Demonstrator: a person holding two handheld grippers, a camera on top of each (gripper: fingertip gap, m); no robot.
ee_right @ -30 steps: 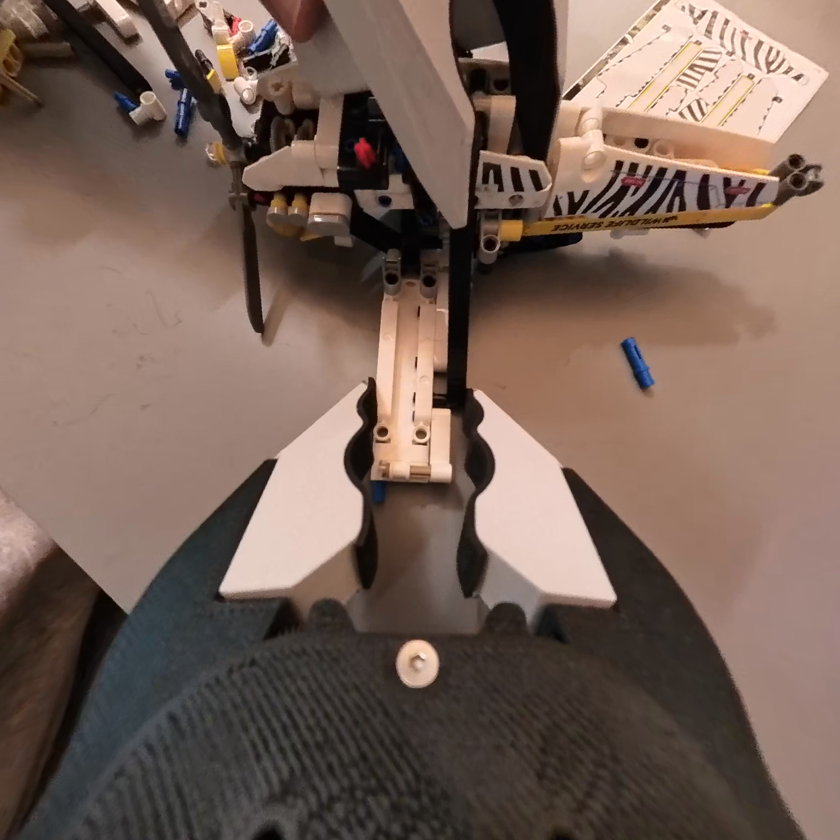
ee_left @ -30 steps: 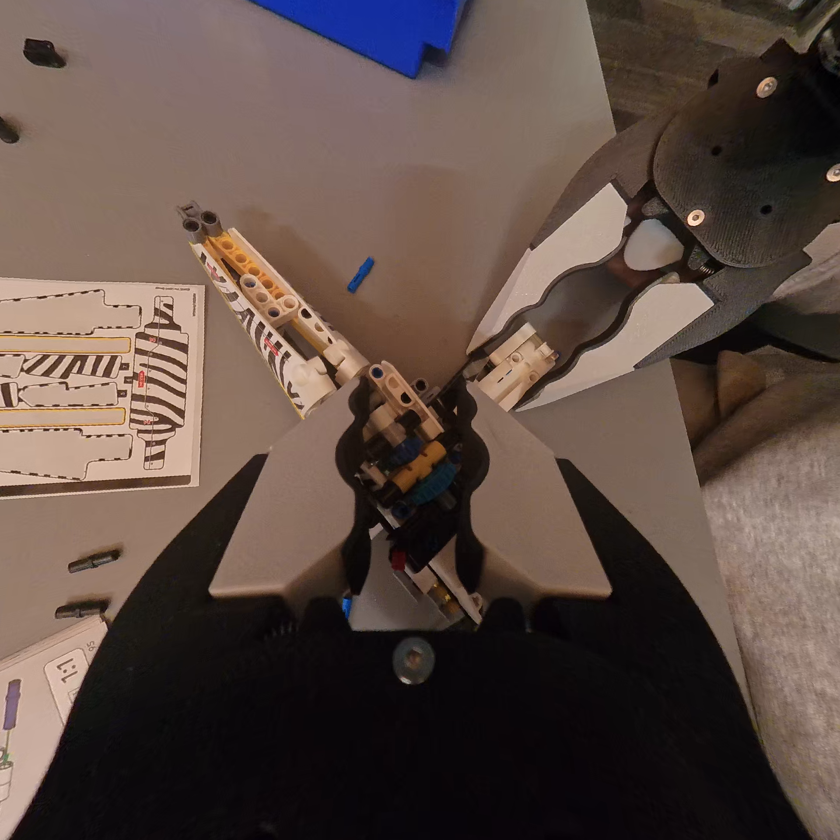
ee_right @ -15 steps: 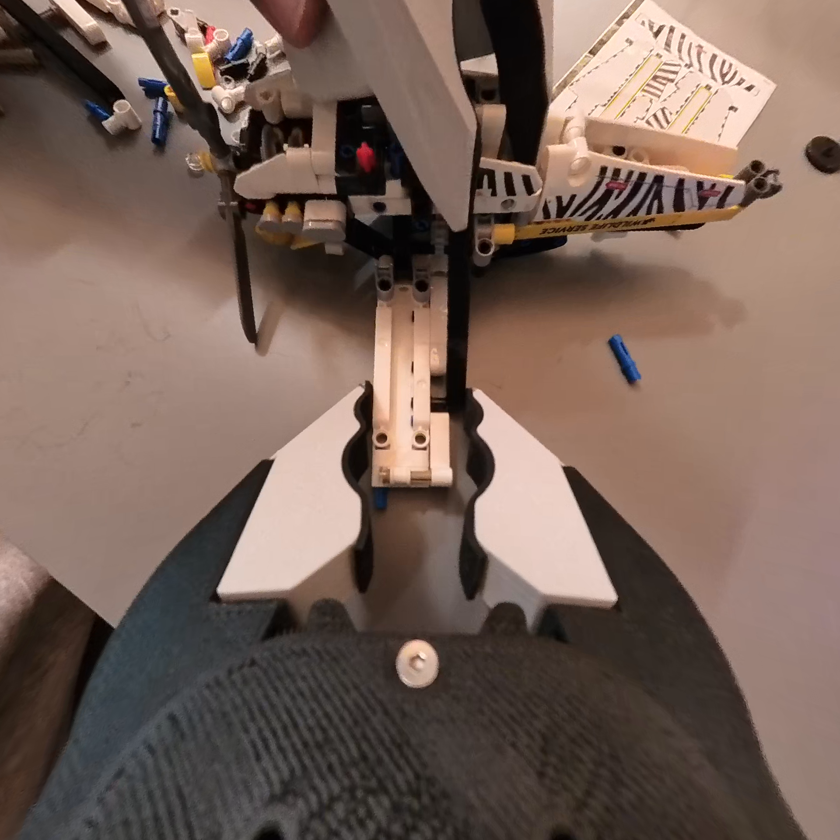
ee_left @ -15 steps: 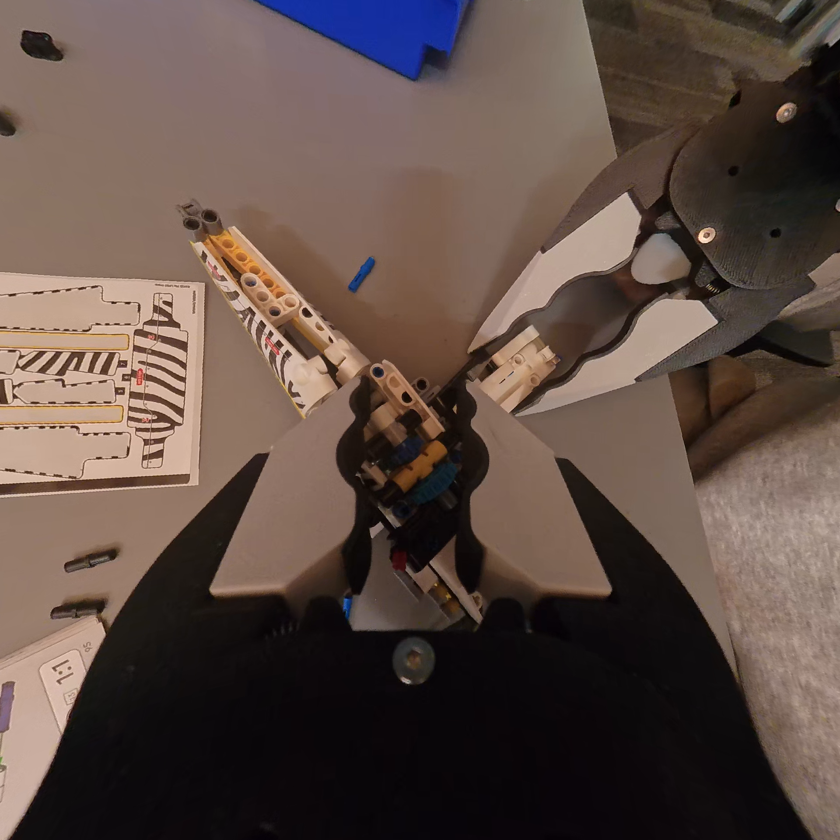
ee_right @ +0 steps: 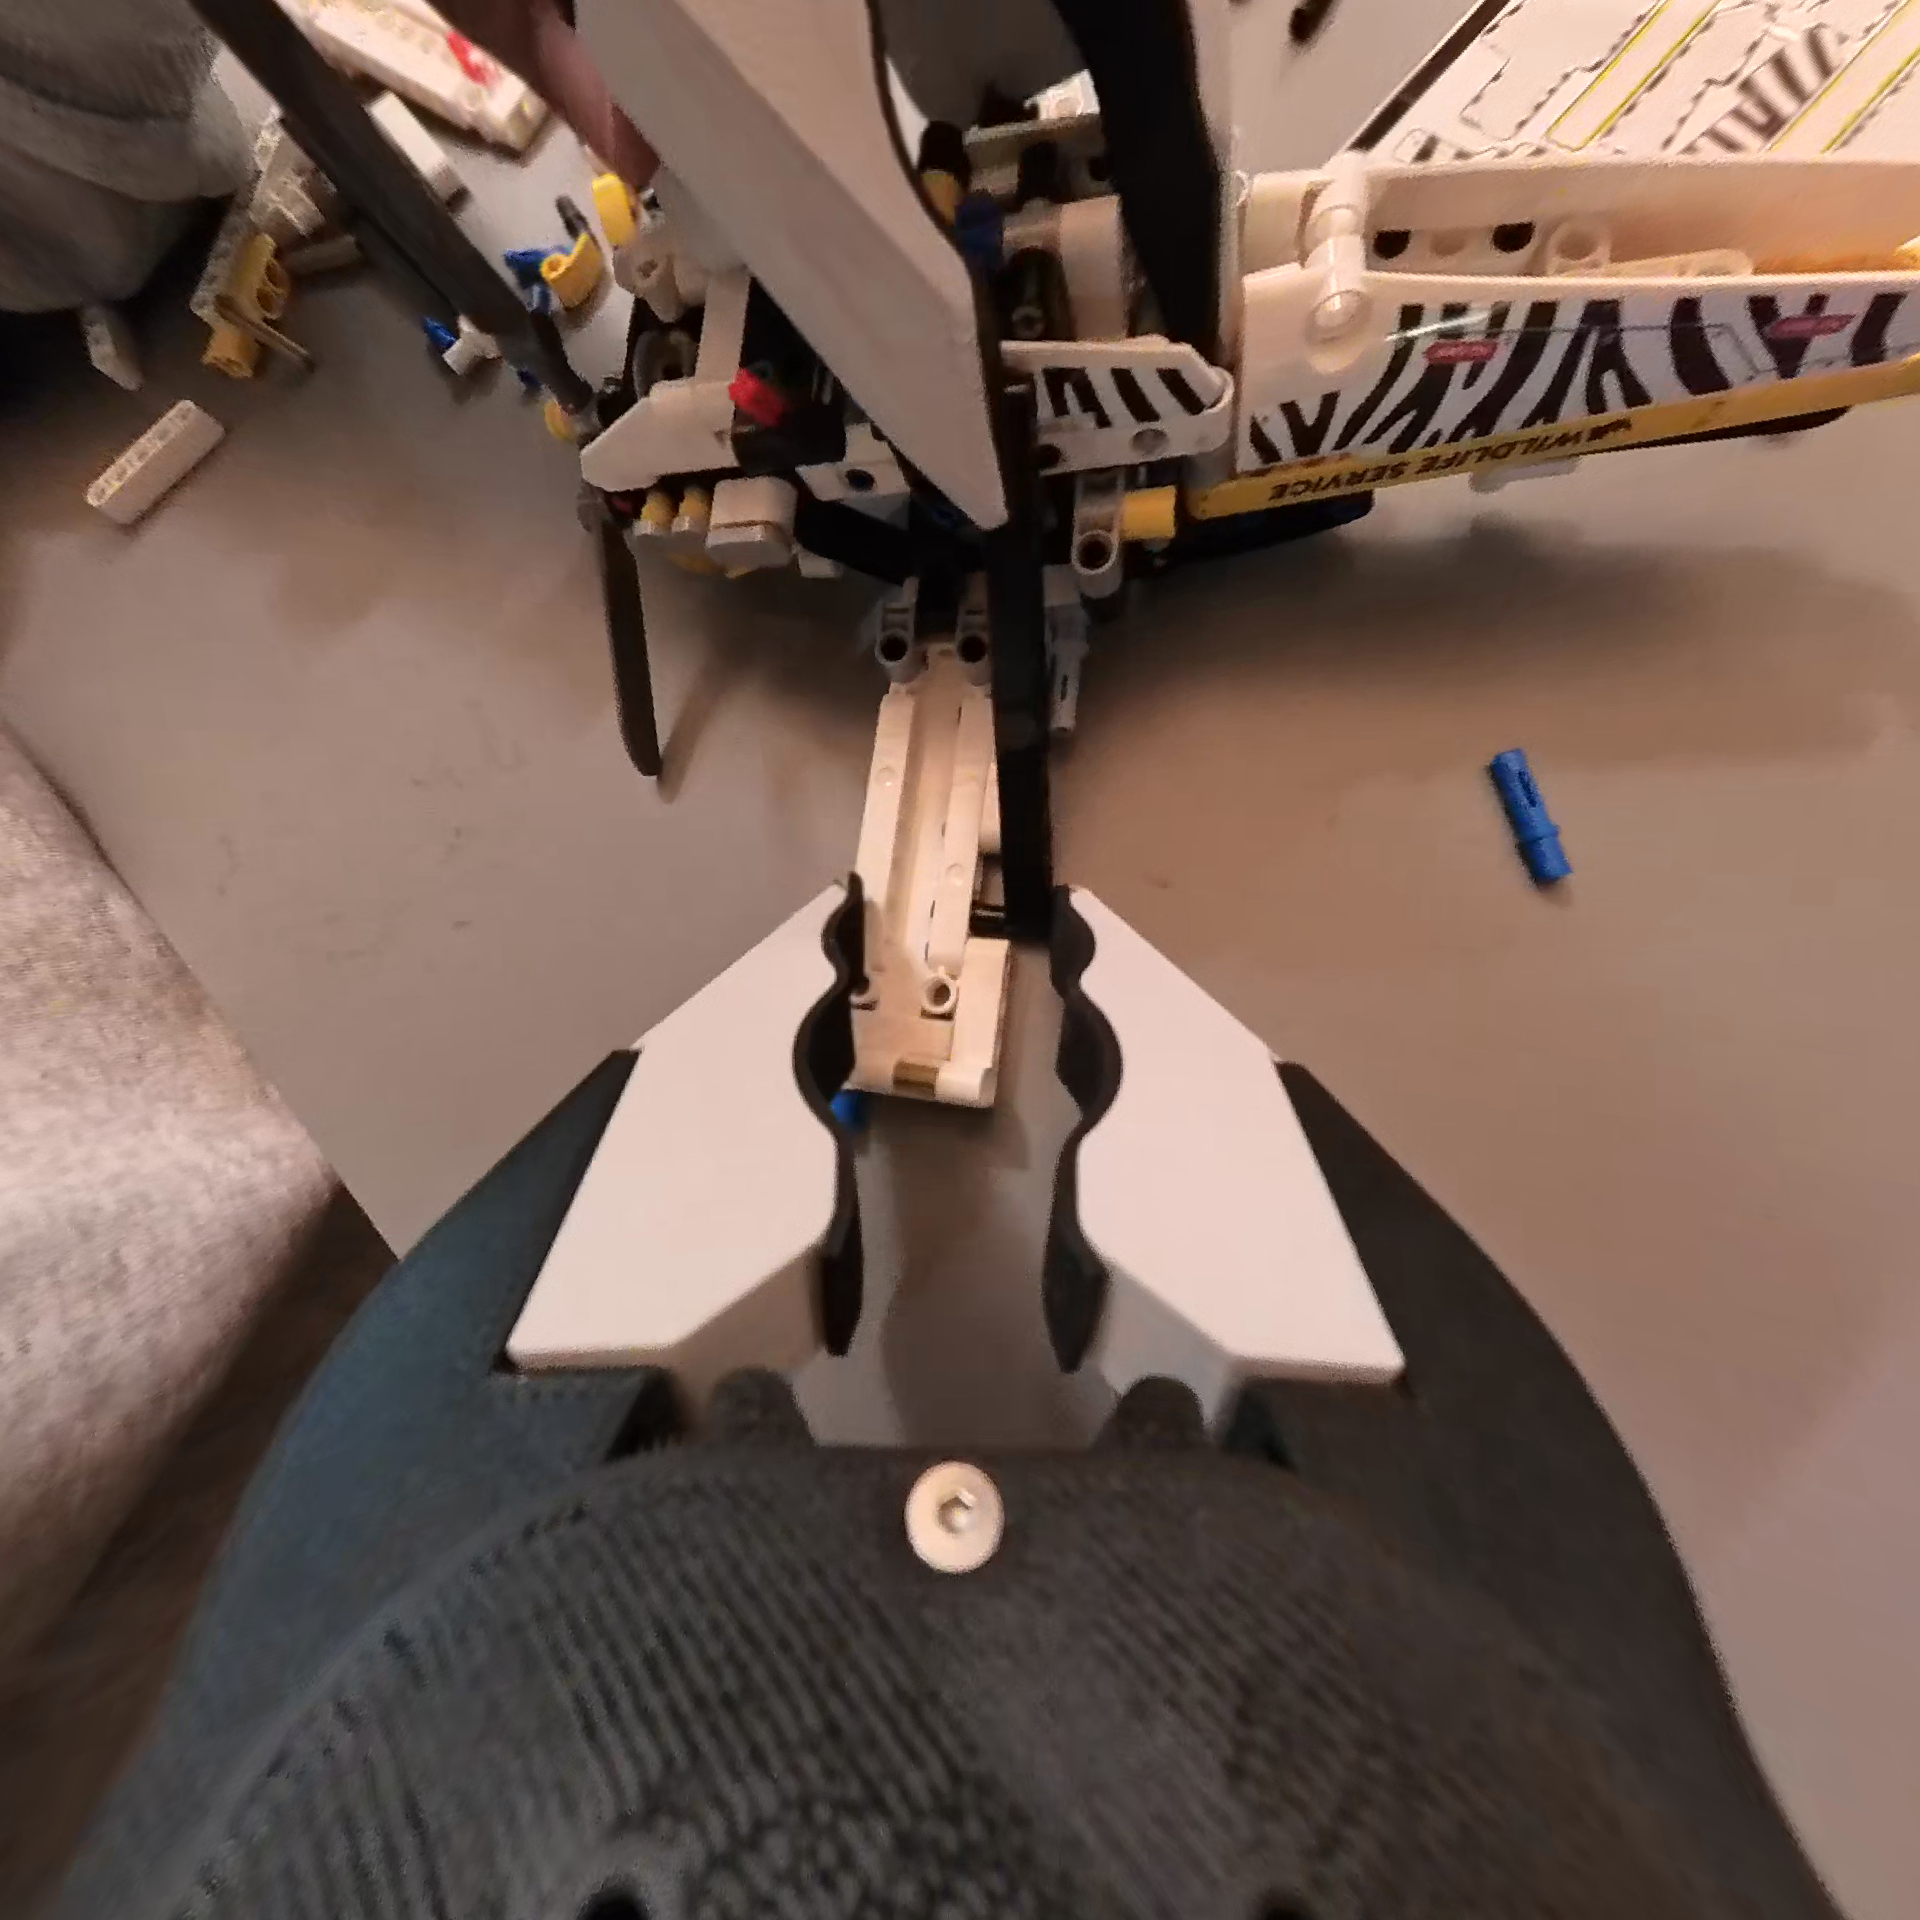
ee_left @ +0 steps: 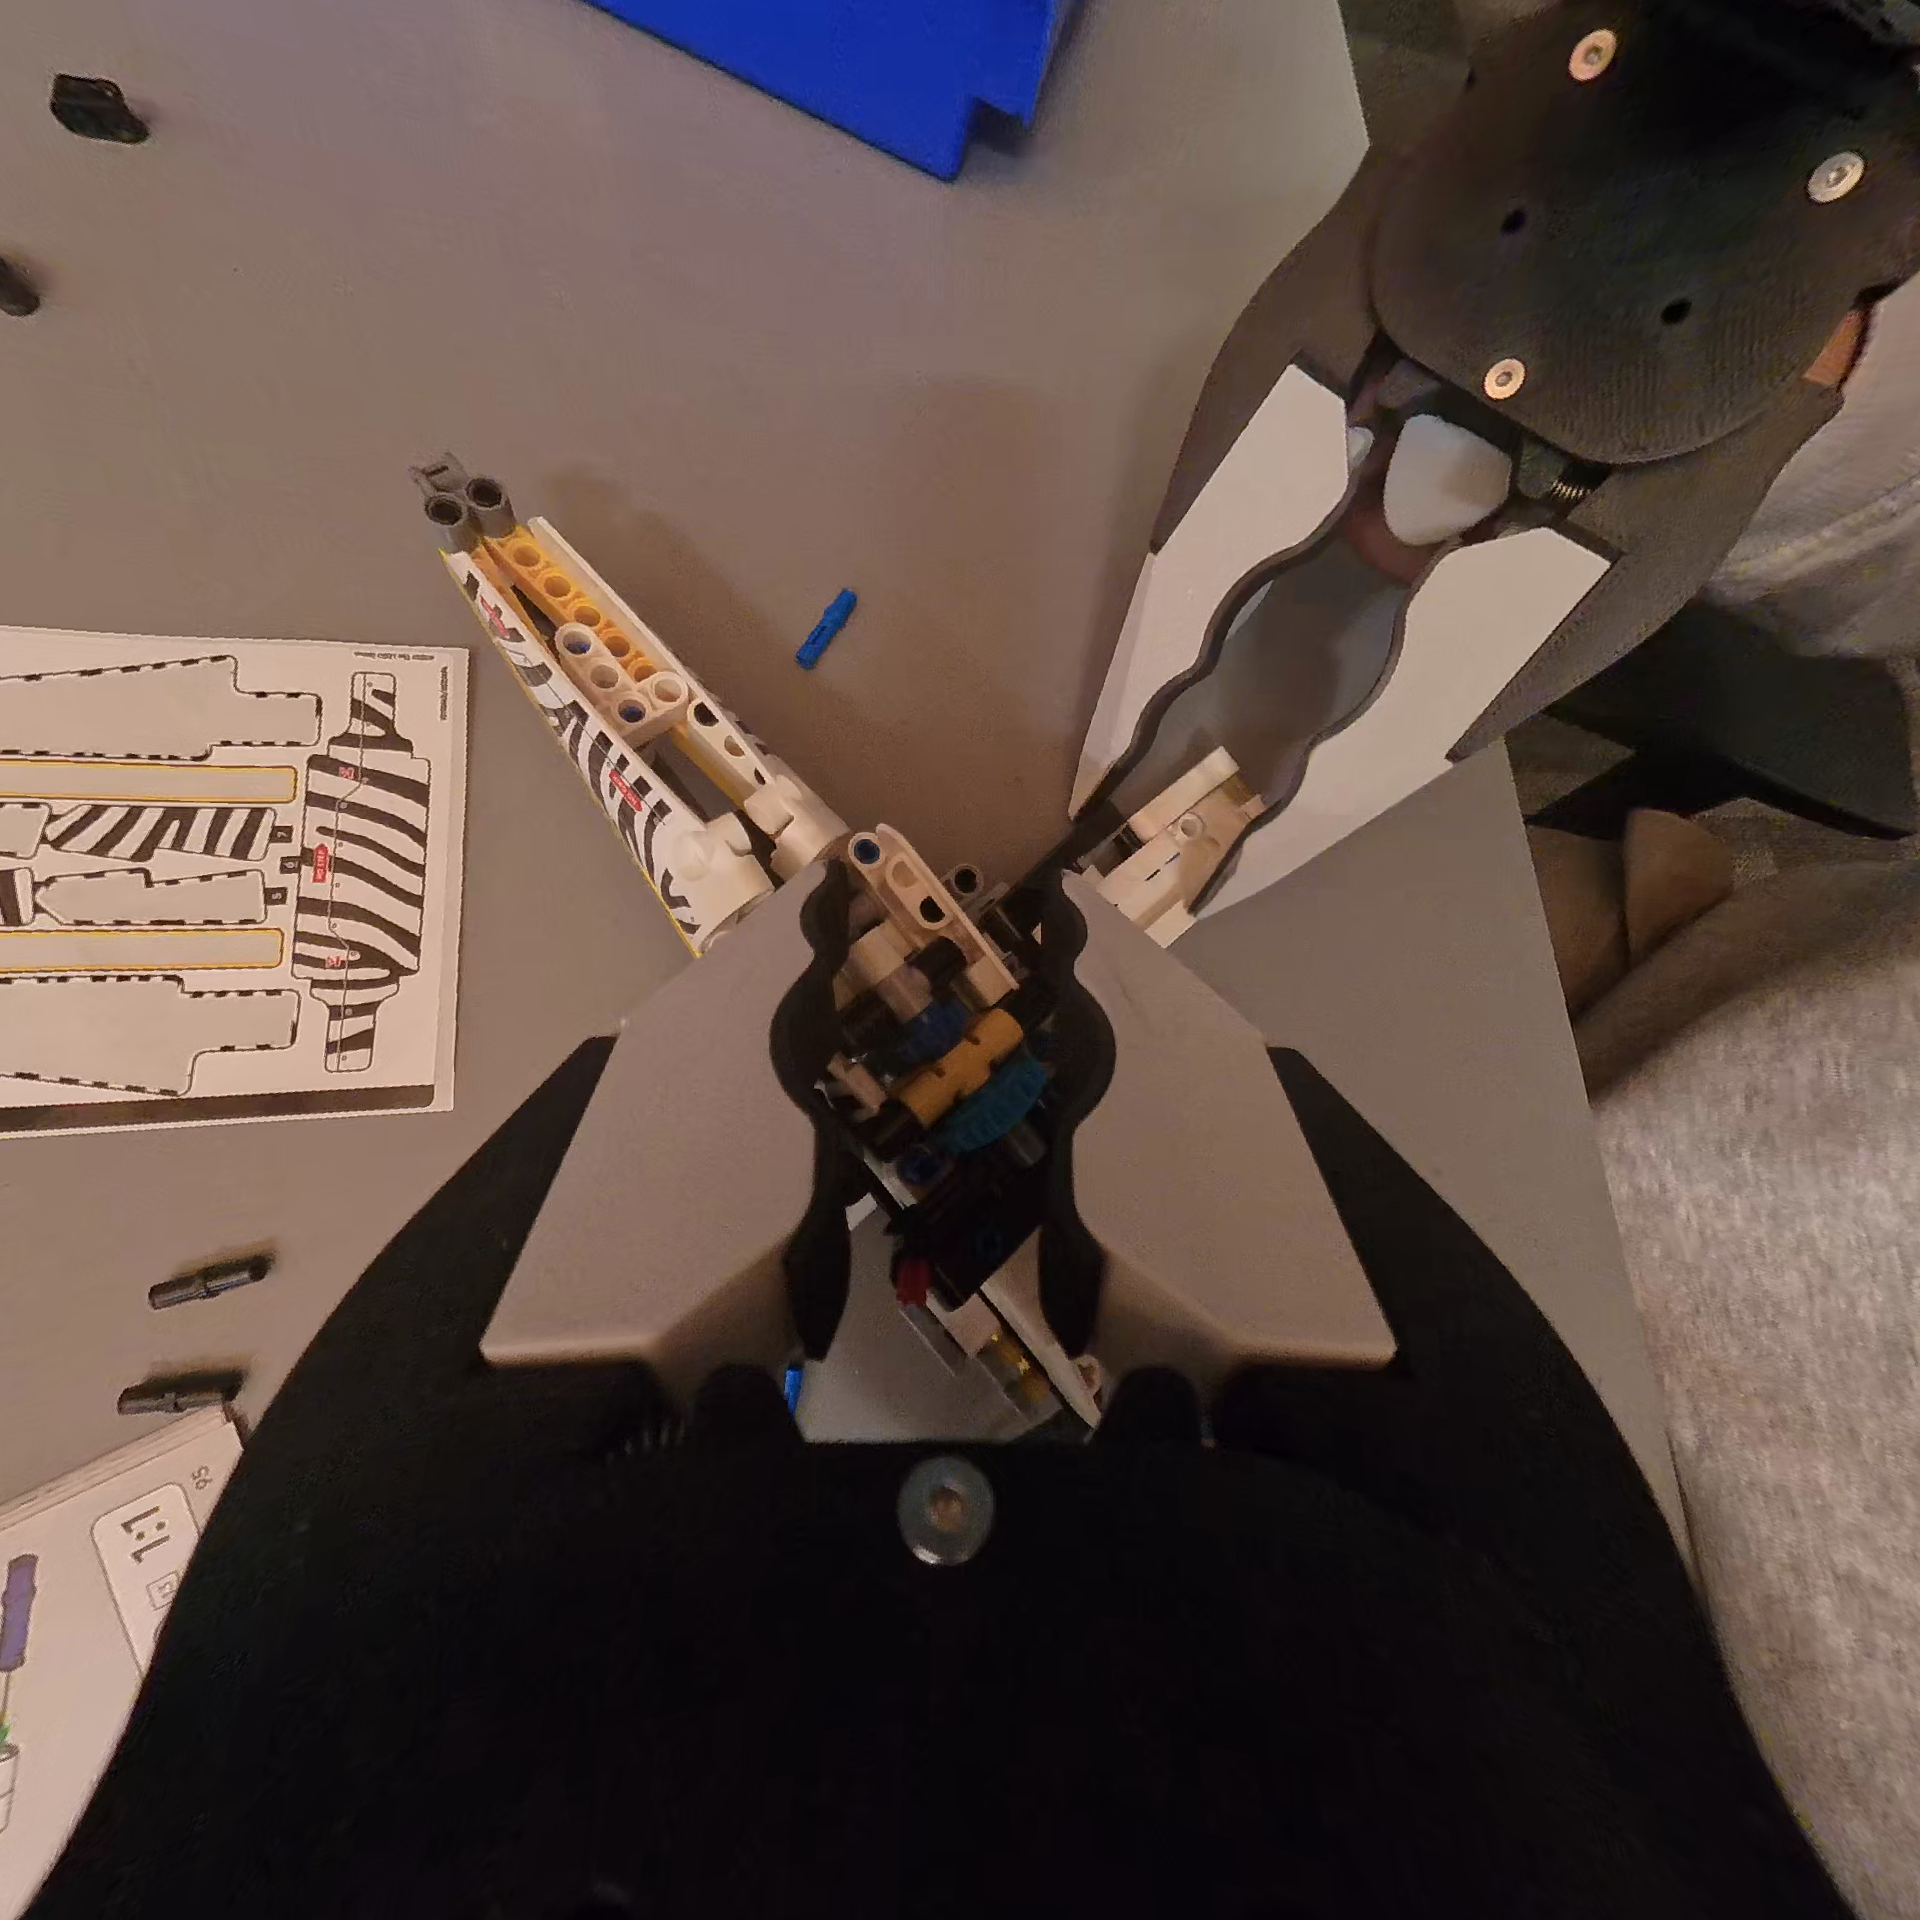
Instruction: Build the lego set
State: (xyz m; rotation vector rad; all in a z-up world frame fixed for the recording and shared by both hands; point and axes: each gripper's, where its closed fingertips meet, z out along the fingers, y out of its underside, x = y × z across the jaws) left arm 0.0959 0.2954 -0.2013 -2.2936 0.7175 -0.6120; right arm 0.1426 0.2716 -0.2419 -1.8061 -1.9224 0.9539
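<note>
My left gripper (ee_left: 940, 904) is shut on the body of the lego helicopter model (ee_left: 935, 1049). The model's zebra-striped tail boom (ee_left: 623, 717) points up-left over the grey table (ee_left: 416, 312). My right gripper (ee_right: 956, 914) is shut on a white beam piece (ee_right: 925, 935) that joins the model's underside, with a black blade (ee_right: 1023, 790) beside it. In the left wrist view the right gripper (ee_left: 1143, 873) comes in from the upper right onto that white piece (ee_left: 1174, 842). The model (ee_right: 1091, 416) fills the top of the right wrist view, with the left gripper's fingers (ee_right: 831, 208) around it.
A blue pin (ee_left: 826, 629) lies loose near the boom; it also shows in the right wrist view (ee_right: 1529, 819). A sticker sheet (ee_left: 208, 883), two black pins (ee_left: 208, 1280), a booklet (ee_left: 94, 1538) and a blue box (ee_left: 883, 62) are on the table. Loose parts (ee_right: 249, 301) lie far left. The table edge (ee_left: 1538, 831) is close on the right. Left tips to right tips: about 7 centimeters. My right tips are roughly 8 centimeters from the blue pin (ee_left: 826, 629). It is also in sight in the right wrist view (ee_right: 1526, 821).
The right gripper has swung and tilted, its body now higher in the left wrist view. The model looks closer in the right wrist view, and the white piece leans. The left gripper's grip is unchanged.
</note>
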